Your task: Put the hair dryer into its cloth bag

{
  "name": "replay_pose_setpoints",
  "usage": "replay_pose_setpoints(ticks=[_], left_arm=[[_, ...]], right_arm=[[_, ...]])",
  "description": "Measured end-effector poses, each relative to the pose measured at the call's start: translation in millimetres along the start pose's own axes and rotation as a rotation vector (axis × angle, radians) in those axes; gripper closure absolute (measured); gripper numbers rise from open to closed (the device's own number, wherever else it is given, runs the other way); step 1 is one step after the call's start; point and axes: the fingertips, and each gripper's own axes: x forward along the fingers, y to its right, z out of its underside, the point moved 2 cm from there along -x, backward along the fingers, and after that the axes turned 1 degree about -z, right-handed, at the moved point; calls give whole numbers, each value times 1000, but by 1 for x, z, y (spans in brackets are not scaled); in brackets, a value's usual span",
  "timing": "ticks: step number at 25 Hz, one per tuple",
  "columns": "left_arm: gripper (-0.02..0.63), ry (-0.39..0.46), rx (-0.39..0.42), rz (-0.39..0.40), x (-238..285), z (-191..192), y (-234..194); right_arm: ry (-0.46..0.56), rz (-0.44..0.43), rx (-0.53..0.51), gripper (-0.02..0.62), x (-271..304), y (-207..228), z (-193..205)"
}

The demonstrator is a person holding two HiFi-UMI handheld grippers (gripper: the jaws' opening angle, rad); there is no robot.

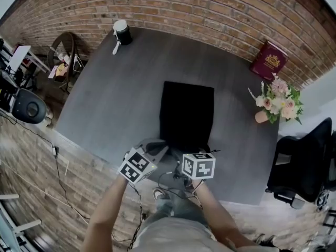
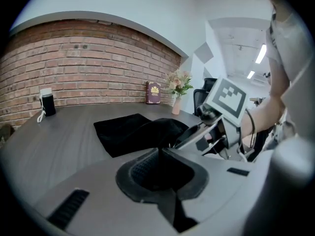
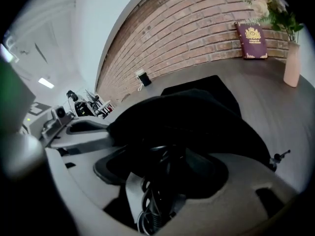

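Observation:
The black cloth bag (image 1: 186, 114) lies flat on the grey table (image 1: 115, 98), its mouth towards me. My left gripper (image 1: 156, 151) is shut on a fold of the bag's rim (image 2: 158, 132) and lifts it. Close beside it my right gripper (image 1: 188, 150) stands at the mouth with its jaws wide. In the right gripper view a coiled black cord (image 3: 156, 195) lies between the jaws of my right gripper (image 3: 167, 156), and the pads do not press on it. The bag's bulging cloth (image 3: 197, 117) hides the hair dryer's body.
At the back left stands a black and white device (image 1: 122, 33). A maroon book (image 1: 269, 60) leans on the brick wall, and a vase of flowers (image 1: 275, 101) is at the table's right edge. A black chair (image 1: 302, 164) stands to the right.

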Motion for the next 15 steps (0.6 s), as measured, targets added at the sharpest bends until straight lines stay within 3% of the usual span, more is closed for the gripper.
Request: replay_pose_setpoints(ticks=[8, 15], left_arm=[[586, 32, -23, -6, -1, 3, 0], [586, 33, -21, -8, -4, 3, 0]], right_arm=[[-76, -1, 46, 285, -31, 7, 32], [-139, -3, 28, 299, -20, -4, 52]])
